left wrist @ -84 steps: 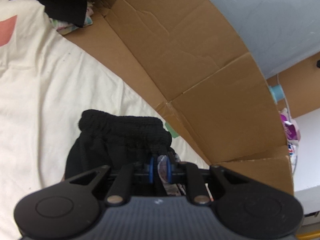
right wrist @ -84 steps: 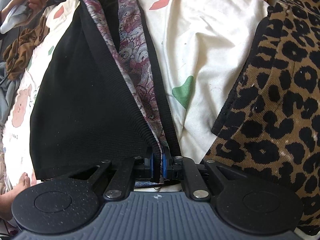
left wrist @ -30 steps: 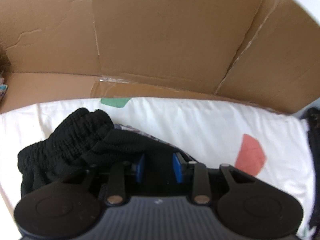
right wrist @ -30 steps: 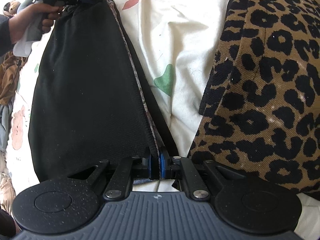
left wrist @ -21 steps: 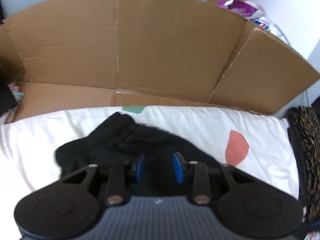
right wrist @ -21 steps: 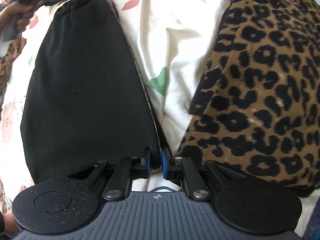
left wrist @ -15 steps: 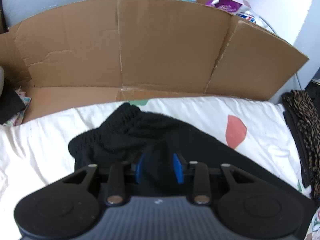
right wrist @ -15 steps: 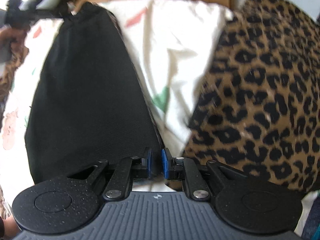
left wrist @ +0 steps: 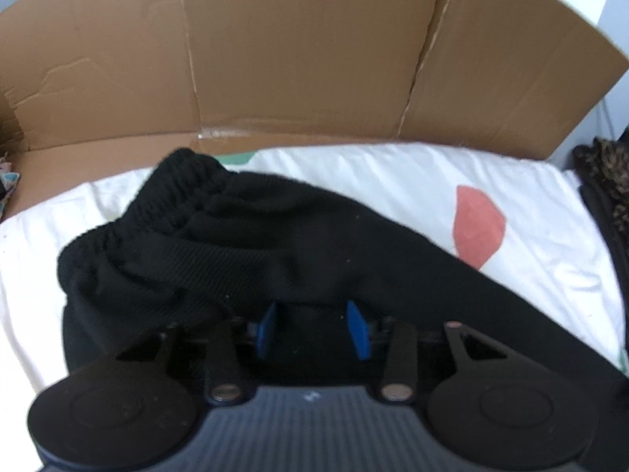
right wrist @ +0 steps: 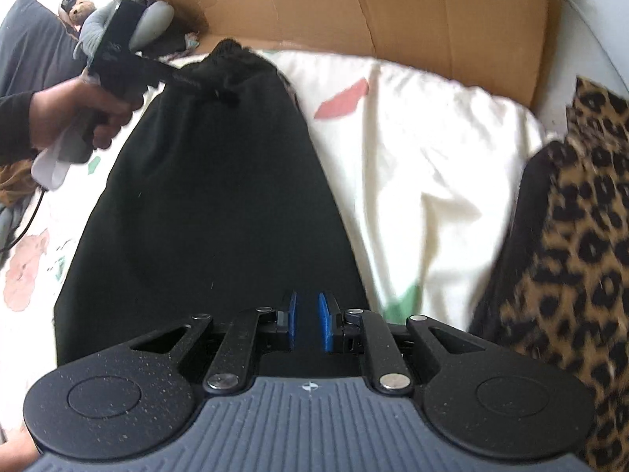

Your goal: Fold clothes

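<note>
Black trousers (right wrist: 212, 212) are laid lengthwise on a cream sheet (right wrist: 424, 165) printed with coloured shapes, the gathered elastic waistband (left wrist: 165, 204) lying at the far end close to a brown cardboard wall (left wrist: 306, 51) that stands along the sheet's edge. In the left wrist view, the left gripper (left wrist: 312, 328) is seen low over the cloth near the waistband; its jaws are opening, the blue pads (left wrist: 355, 324) stand clearly apart, and dark fabric lies between them without being pressed. In the right wrist view the same gripper is seen at the waistband end, gripped by a hand (right wrist: 78, 112) in a dark sleeve. The right gripper (right wrist: 306, 322) is placed at the near end of the trousers, its blue pads close together with a narrow gap showing between them; black fabric fills the view behind that gap, and whether any of it is pinched cannot be told. A leopard-print garment (right wrist: 570, 244) lies on the sheet to the right of the trousers, apart from them. A soft toy (right wrist: 84, 11) is seen at the far left corner.
</note>
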A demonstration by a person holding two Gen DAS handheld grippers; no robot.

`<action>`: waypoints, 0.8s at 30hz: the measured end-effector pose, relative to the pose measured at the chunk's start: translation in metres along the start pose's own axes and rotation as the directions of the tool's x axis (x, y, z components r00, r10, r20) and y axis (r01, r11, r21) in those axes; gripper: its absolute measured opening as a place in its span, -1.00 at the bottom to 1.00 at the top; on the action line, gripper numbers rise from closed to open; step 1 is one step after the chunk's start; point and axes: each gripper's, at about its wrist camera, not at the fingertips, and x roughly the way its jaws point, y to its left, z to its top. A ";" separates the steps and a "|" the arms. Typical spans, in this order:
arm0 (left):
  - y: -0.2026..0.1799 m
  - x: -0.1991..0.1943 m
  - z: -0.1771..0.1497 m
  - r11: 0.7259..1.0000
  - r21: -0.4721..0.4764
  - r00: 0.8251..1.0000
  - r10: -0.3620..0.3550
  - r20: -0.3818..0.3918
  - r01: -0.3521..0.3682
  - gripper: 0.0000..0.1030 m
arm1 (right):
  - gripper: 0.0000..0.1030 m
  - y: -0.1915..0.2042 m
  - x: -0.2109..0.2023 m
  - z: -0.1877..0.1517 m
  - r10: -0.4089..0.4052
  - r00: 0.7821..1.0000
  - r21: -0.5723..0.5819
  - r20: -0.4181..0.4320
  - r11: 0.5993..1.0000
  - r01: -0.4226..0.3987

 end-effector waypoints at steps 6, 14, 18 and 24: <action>0.001 -0.008 0.004 1.000 -0.006 1.000 -0.003 0.006 0.003 -0.09 | -0.70 0.004 0.022 0.010 -0.062 0.998 -0.028 0.016 0.998 0.062; 0.034 -0.063 -0.014 1.000 -0.013 0.999 -0.012 0.042 0.012 -0.09 | -0.68 -0.013 0.031 -0.011 -0.164 0.986 0.026 -0.041 0.986 0.165; 0.056 -0.096 -0.034 0.999 -0.035 0.998 -0.011 0.058 0.013 -0.09 | -0.67 -0.017 0.021 -0.014 -0.166 0.986 0.075 -0.021 0.983 0.168; 0.073 -0.138 -0.066 0.999 -0.048 0.998 0.000 0.067 0.004 -0.06 | -0.67 -0.005 -0.003 -0.013 -0.141 0.988 0.095 0.070 0.986 0.134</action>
